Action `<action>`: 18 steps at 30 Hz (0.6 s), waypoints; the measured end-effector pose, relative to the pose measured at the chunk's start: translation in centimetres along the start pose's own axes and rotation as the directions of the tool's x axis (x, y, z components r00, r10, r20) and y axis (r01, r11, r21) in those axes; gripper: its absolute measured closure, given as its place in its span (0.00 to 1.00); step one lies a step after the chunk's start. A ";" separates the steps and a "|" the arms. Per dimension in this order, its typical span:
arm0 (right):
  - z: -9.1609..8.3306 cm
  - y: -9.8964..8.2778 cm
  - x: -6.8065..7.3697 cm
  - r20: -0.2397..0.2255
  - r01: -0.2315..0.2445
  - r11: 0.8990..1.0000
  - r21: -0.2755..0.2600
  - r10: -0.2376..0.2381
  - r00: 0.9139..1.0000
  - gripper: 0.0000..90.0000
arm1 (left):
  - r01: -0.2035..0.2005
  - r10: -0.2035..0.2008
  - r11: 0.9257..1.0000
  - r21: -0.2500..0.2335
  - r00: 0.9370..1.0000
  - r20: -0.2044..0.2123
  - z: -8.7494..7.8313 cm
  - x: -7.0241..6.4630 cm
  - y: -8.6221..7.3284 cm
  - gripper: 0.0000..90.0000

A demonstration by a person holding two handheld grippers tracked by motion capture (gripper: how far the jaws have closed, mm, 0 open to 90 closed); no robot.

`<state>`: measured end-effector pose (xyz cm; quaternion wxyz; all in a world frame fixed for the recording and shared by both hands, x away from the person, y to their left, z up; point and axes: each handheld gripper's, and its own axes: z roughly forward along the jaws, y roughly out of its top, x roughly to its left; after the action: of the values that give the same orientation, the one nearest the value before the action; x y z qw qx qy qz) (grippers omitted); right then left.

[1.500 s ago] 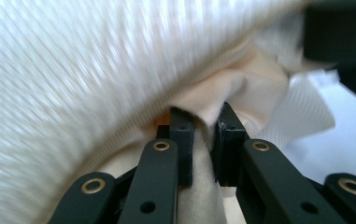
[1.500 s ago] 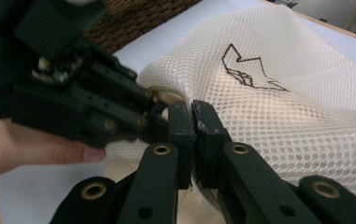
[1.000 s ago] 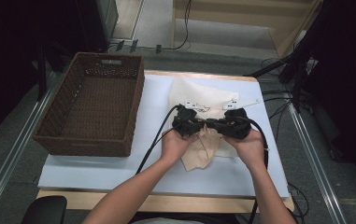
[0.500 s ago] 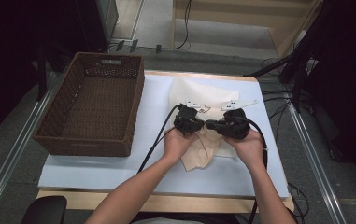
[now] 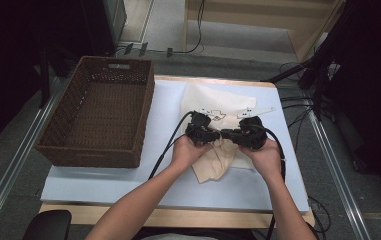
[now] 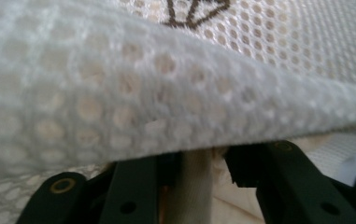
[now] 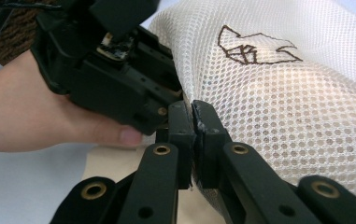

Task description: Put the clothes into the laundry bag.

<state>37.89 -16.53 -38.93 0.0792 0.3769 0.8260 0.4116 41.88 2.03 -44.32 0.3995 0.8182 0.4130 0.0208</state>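
Note:
A white mesh bag (image 5: pixel 213 102) with a brown outline logo (image 7: pixel 255 46) lies on the table, and beige cloth (image 5: pixel 218 162) spills from its near end. My two grippers meet over it, tip to tip. The right gripper (image 7: pixel 193 114) is shut on the mesh bag's edge. The left gripper (image 6: pixel 203 161) has just been opening its jaws. They stand apart around a strip of beige cloth (image 6: pixel 196 186), under a fold of mesh (image 6: pixel 119 93). In the high view the left gripper (image 5: pixel 212 134) and the right gripper (image 5: pixel 229 134) sit side by side, each in a hand.
A dark wicker basket (image 5: pixel 100 150) stands at the table's left. A white mat (image 5: pixel 258 192) covers the table top. Black cables (image 5: pixel 165 150) trail from the grippers toward the near edge. Beyond the far edge are floor cables and dark stands.

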 end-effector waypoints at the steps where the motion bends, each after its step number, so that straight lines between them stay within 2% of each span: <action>1: 0.0 0.0 -0.1 0.001 -0.001 1.000 -0.005 0.001 1.000 0.99 | 0.001 -0.001 1.000 0.006 1.000 0.002 -0.2 -0.1 0.0 0.66; 5: -0.3 -0.1 -0.3 -0.002 -0.005 1.000 -0.015 0.005 1.000 0.99 | -0.013 0.013 1.000 0.011 0.999 0.030 -1.3 -0.5 -0.1 0.57; 10: -0.6 0.0 -0.3 -0.001 -0.006 1.000 -0.028 0.006 1.000 0.99 | -0.052 0.051 0.998 0.020 0.997 0.059 -2.9 -1.0 -0.5 0.44; 12: -0.7 0.0 -0.4 -0.001 -0.006 1.000 -0.029 0.006 1.000 0.99 | -0.054 0.055 0.999 -0.004 0.997 0.060 -3.7 -1.1 -0.6 0.43; 18: -0.7 0.0 -0.4 0.001 -0.009 0.999 -0.031 0.009 1.000 0.99 | -0.080 0.082 0.997 -0.025 0.993 0.087 -5.8 -1.8 -1.1 0.41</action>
<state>37.86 -17.21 -38.53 0.0837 0.3795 0.8178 0.4245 37.86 4.79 -40.57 0.4248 0.8300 0.3614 0.0054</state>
